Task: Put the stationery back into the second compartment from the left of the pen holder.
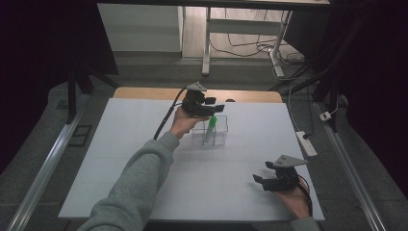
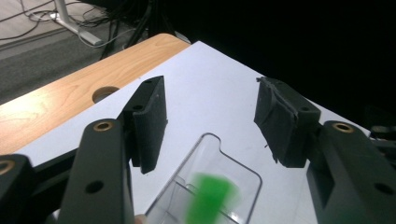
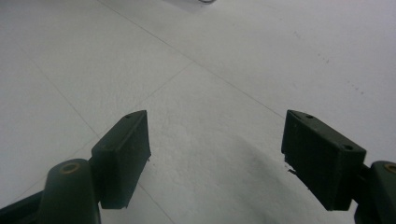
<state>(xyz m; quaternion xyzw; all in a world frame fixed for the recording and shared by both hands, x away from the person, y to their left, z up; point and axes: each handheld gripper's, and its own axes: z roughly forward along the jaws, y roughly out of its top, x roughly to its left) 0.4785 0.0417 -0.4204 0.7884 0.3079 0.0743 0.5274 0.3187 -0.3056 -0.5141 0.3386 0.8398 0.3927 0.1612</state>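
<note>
A green item (image 1: 210, 129) stands in a clear box (image 1: 210, 136) mid-table (image 1: 144, 159), left tool (image 1: 216, 107) above it, right tool (image 1: 262, 181) near-right.

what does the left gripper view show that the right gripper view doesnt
The left gripper view alone has the clear plastic container with a blurred green item inside, just below the open left gripper, plus the wooden table edge with its round hole. The right gripper view alone has faint crease lines running across the sheet under the open right gripper. Both share wide-apart black jaws holding nothing and the white sheet.
</note>
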